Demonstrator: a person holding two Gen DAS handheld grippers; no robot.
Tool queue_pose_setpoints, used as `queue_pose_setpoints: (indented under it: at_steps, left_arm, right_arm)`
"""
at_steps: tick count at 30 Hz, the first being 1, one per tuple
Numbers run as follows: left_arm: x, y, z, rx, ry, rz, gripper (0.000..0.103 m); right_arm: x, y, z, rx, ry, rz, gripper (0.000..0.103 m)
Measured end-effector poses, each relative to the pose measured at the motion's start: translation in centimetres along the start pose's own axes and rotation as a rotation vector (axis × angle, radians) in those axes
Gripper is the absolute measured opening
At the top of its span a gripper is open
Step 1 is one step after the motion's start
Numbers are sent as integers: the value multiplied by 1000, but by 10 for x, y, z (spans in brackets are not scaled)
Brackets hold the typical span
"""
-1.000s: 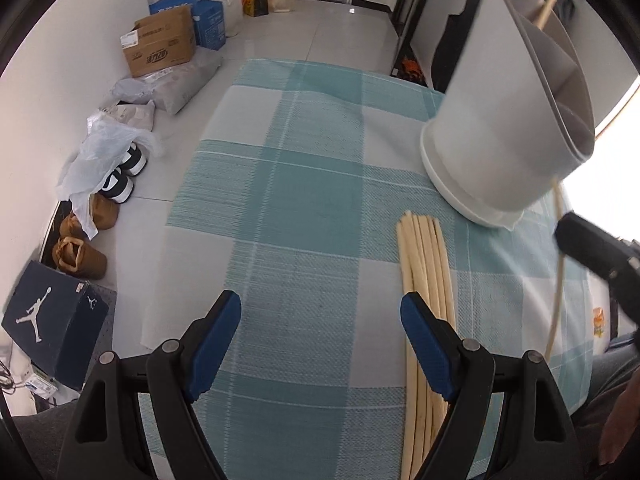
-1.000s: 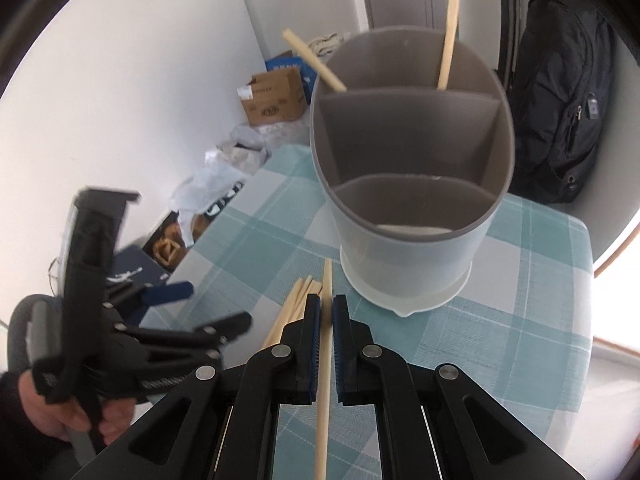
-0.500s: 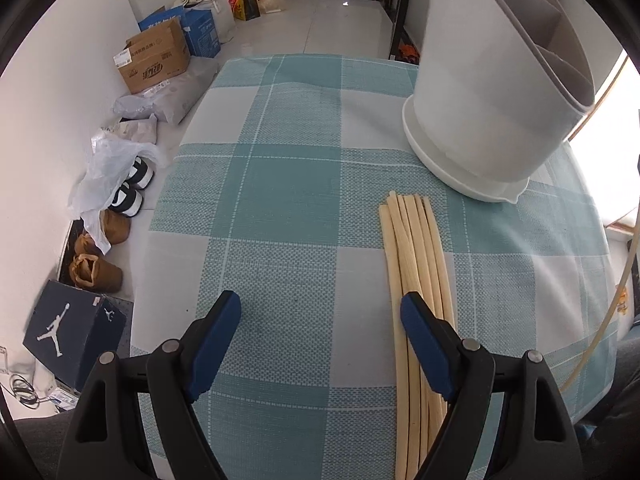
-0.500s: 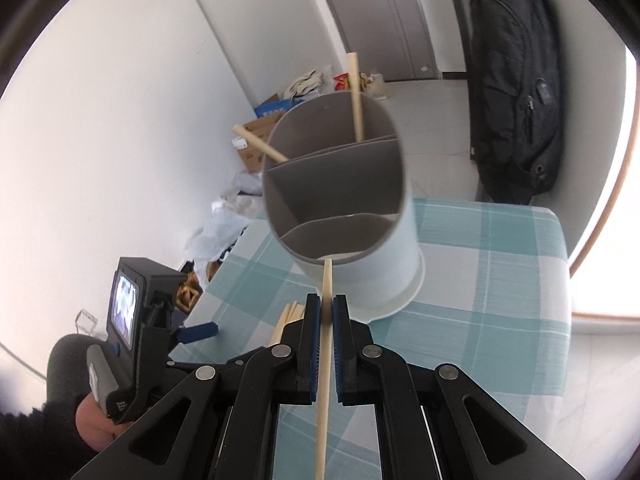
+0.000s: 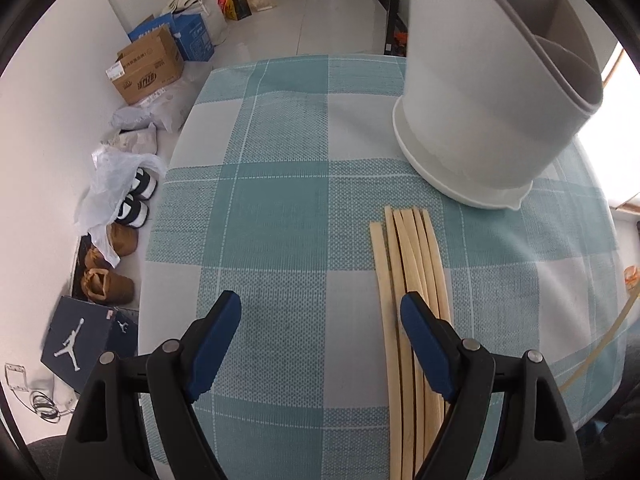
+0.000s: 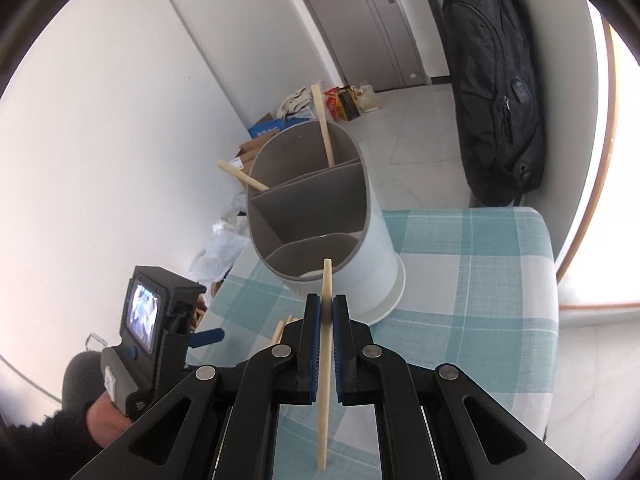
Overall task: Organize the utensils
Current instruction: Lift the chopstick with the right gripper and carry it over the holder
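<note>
A grey three-compartment utensil holder (image 6: 316, 216) stands on the teal checked tablecloth (image 6: 460, 280). Two wooden chopsticks (image 6: 323, 128) lean in its far compartment. My right gripper (image 6: 326, 312) is shut on one chopstick (image 6: 325, 360), whose tip points at the holder's near compartment from above and in front. Several more chopsticks (image 5: 412, 280) lie in a bundle on the cloth in front of the holder (image 5: 480, 100). My left gripper (image 5: 320, 324) hovers open over the cloth, and its right finger (image 5: 420, 340) is above the bundle. The held chopstick (image 5: 600, 356) shows at the left wrist view's right edge.
A black backpack (image 6: 496, 92) leans on the wall behind the table. Cardboard boxes (image 5: 148, 68), bags and shoes (image 5: 136, 200) lie on the floor to the left. A person's hand (image 6: 100, 412) holds the left gripper low at the left.
My right gripper has drawn up and back with its chopstick, so the holder looks smaller and farther. The left wrist view has rolled a little; its jaws stay wide.
</note>
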State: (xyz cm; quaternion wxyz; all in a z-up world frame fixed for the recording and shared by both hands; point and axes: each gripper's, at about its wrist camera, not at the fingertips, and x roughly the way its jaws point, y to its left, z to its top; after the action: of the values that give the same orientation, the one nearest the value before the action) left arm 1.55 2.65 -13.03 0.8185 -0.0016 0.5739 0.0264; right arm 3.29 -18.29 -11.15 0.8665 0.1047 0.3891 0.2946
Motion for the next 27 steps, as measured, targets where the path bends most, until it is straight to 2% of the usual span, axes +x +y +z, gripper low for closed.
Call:
queue_pose_setpoints:
  at_steps: [4, 7, 15, 20, 21, 23, 25, 27]
  left_arm:
    - [2, 3, 4, -16, 6, 3, 79]
    - [5, 2, 5, -9, 18, 55, 77]
    - [10, -2, 14, -3, 25, 38, 76]
    - [11, -8, 23, 5, 32, -30, 50]
    - [10, -9, 23, 6, 32, -42, 41]
    - [9, -13, 23, 17, 28, -51, 30]
    - [8, -16, 23, 21, 20, -65, 6]
    - [8, -13, 24, 0, 23, -90, 4]
  right_arm:
    - [0, 0, 0, -3, 0, -1, 5]
    - [1, 0, 0, -5, 2, -2, 5]
    - [2, -4, 2, 5, 2, 0, 5]
    - [5, -8, 4, 10, 4, -1, 5]
    - [6, -9, 4, 13, 6, -2, 5]
    - [7, -11, 4, 19, 8, -3, 5]
    - [8, -13, 4, 22, 9, -4, 5]
    - [8, -13, 5, 21, 9, -5, 5]
